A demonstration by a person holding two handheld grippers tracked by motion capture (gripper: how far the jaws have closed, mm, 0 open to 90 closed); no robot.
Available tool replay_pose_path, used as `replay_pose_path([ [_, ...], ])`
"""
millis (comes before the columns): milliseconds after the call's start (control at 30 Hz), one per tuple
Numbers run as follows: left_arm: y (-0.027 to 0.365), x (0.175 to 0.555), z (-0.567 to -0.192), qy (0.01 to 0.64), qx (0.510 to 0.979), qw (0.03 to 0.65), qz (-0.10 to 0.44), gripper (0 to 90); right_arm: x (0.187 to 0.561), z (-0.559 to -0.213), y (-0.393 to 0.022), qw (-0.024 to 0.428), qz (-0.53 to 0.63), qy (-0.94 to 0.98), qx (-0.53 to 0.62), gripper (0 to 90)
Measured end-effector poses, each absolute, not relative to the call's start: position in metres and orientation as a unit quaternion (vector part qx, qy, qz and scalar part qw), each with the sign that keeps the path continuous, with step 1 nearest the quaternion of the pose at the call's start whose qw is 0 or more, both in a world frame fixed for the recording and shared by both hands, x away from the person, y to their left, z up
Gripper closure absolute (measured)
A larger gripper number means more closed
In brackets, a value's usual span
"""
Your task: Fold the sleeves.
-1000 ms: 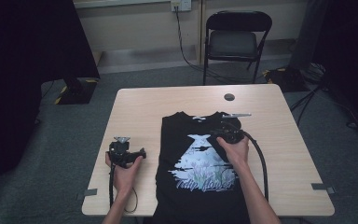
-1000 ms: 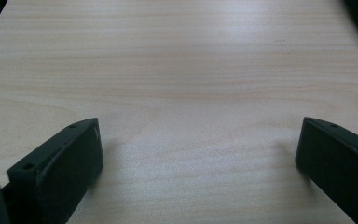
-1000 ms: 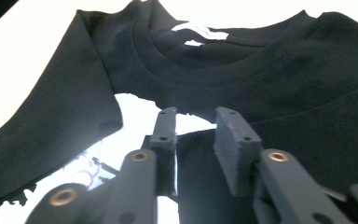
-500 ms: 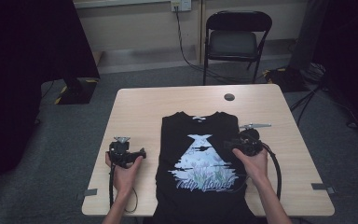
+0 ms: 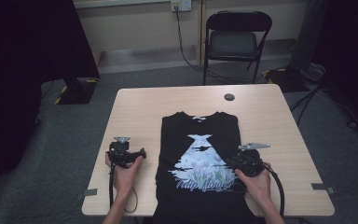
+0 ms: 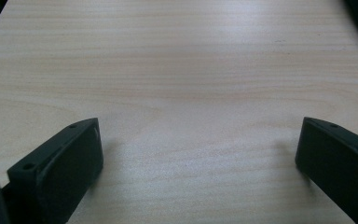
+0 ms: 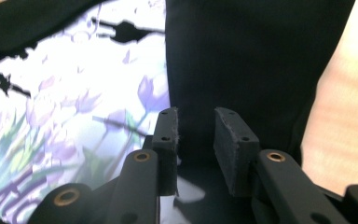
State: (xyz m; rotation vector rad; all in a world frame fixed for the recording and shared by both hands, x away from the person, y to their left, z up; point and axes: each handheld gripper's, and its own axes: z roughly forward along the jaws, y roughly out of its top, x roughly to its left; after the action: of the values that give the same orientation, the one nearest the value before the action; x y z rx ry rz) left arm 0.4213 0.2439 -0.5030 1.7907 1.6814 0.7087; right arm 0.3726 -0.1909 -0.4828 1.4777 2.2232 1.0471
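Note:
A black T-shirt (image 5: pixel 198 154) with a pale tulip print lies flat in the middle of the wooden table (image 5: pixel 270 121), its sleeves folded in and its hem hanging over the near edge. My right gripper (image 5: pixel 237 161) sits low over the shirt's right side; in the right gripper view its jaws (image 7: pixel 196 116) stand a little apart with nothing held, black cloth (image 7: pixel 242 56) beneath them. My left gripper (image 5: pixel 127 153) rests on bare wood left of the shirt, its jaws (image 6: pixel 198 154) spread wide and empty.
A dark round grommet (image 5: pixel 229 97) is set in the tabletop beyond the shirt. A black folding chair (image 5: pixel 235 42) stands behind the table. Grey tape tabs (image 5: pixel 320 186) mark the near corners. Each gripper's cable trails off the near edge.
My right gripper has moved from the shirt's upper middle out to its right edge and back toward the person. The left gripper and the shirt have stayed put.

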Motion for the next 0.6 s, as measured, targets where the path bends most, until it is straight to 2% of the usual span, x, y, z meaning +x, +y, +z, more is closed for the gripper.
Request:
replay_pose_path([
  [167,0.244,0.421,-0.503,0.63,0.671,0.288,0.266,0.1,0.365,-0.489,-0.195,0.141,0.368,0.763,0.512,71.7],
  [333,0.243,0.42,-0.503,0.631,0.67,0.287,0.266,0.1,0.363,-0.485,-0.195,0.143,0.379,0.762,0.505,68.3],
  [467,0.243,0.42,-0.503,0.631,0.67,0.287,0.266,0.1,0.367,-0.468,-0.203,0.149,0.404,0.746,0.508,57.7],
  [600,0.244,0.42,-0.503,0.63,0.671,0.288,0.266,0.1,0.371,-0.449,-0.213,0.17,0.414,0.732,0.513,41.7],
])
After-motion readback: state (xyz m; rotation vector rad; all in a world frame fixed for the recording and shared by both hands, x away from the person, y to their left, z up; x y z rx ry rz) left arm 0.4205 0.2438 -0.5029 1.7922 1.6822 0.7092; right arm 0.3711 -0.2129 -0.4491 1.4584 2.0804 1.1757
